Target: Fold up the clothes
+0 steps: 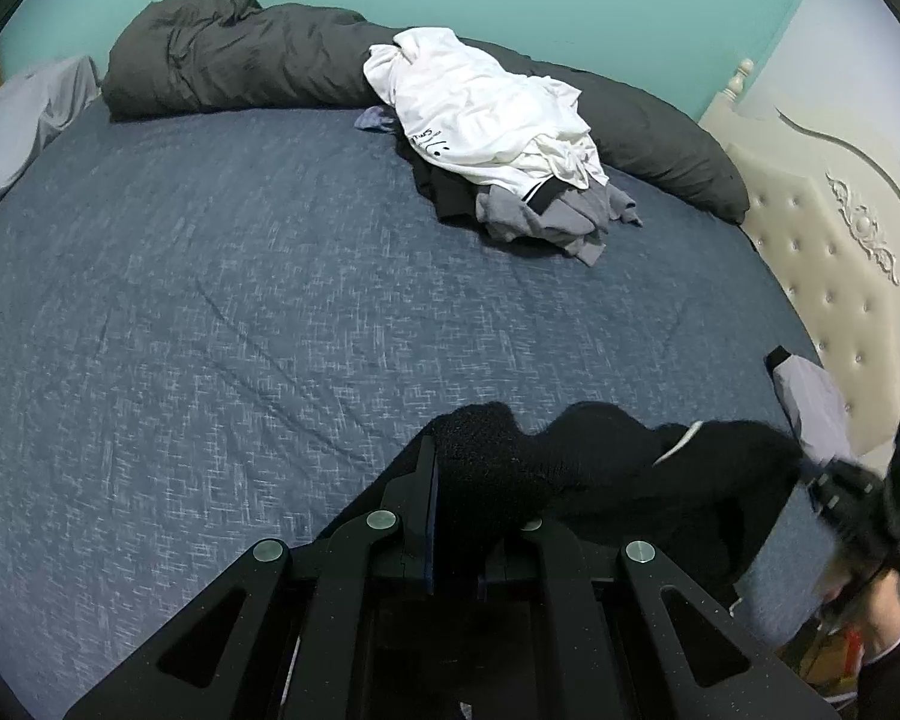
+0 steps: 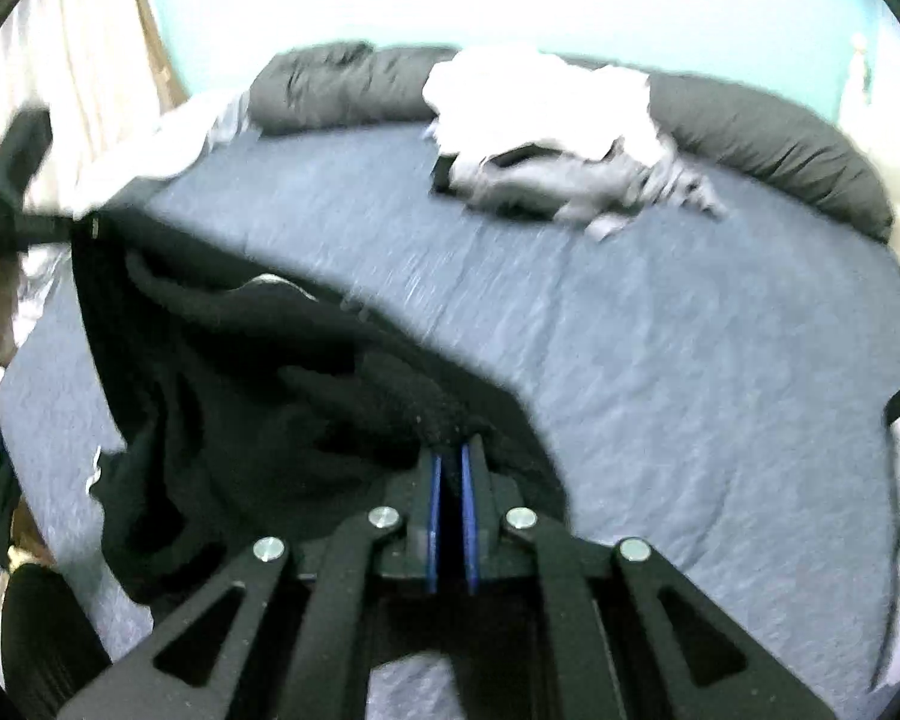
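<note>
A black fleece garment (image 1: 600, 456) (image 2: 240, 390) hangs stretched between my two grippers over the near edge of the blue bed sheet (image 1: 210, 300). My left gripper (image 1: 456, 456) is shut on one bunched end of it, which covers the fingertips. My right gripper (image 2: 450, 450) has its blue pads (image 2: 467, 480) close together, with the garment's other edge pinched at their tips. In the left wrist view the right gripper (image 1: 810, 474) shows blurred at the far right. In the right wrist view the left gripper (image 2: 72, 228) is a dark blur at the upper left.
A pile of white and grey clothes (image 1: 498, 138) (image 2: 546, 138) lies at the far side of the bed against a rolled dark grey duvet (image 1: 228, 54). A cream tufted headboard (image 1: 822, 240) stands on the right, with a grey garment (image 1: 810, 402) beside it.
</note>
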`<state>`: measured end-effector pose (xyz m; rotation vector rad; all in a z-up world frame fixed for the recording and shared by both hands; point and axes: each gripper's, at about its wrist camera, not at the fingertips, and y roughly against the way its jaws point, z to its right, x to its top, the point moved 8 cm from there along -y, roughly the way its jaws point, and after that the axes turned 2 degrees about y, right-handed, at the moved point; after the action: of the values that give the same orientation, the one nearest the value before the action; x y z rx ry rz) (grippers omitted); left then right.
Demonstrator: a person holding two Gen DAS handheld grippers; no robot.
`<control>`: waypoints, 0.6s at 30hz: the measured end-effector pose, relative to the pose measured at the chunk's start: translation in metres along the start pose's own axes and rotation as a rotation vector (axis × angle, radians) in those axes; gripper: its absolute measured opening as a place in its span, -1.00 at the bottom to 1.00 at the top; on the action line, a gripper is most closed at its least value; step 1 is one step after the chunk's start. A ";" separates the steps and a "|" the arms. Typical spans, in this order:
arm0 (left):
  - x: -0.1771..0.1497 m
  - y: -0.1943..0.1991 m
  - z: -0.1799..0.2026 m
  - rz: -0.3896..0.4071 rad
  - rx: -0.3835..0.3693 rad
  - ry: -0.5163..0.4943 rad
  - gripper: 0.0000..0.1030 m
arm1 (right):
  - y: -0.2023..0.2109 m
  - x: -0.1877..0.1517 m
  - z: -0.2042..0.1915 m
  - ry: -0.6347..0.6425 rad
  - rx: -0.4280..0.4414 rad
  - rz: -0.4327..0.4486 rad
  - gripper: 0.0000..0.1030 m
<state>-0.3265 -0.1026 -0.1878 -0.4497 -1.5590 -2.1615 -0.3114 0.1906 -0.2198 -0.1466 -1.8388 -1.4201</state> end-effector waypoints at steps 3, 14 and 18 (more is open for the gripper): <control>0.003 -0.003 0.007 -0.001 -0.020 0.003 -0.84 | 0.015 0.021 0.018 -0.011 -0.025 0.035 -0.90; 0.058 -0.008 0.032 0.047 -0.212 0.151 -0.84 | 0.045 0.112 0.069 -0.013 -0.125 0.164 -0.90; 0.082 -0.024 0.032 0.042 -0.244 0.212 -0.76 | 0.047 0.145 0.087 -0.010 -0.163 0.205 -0.90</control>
<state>-0.4092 -0.0782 -0.1563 -0.3125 -1.1704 -2.2931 -0.4295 0.2299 -0.0961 -0.4131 -1.6627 -1.4239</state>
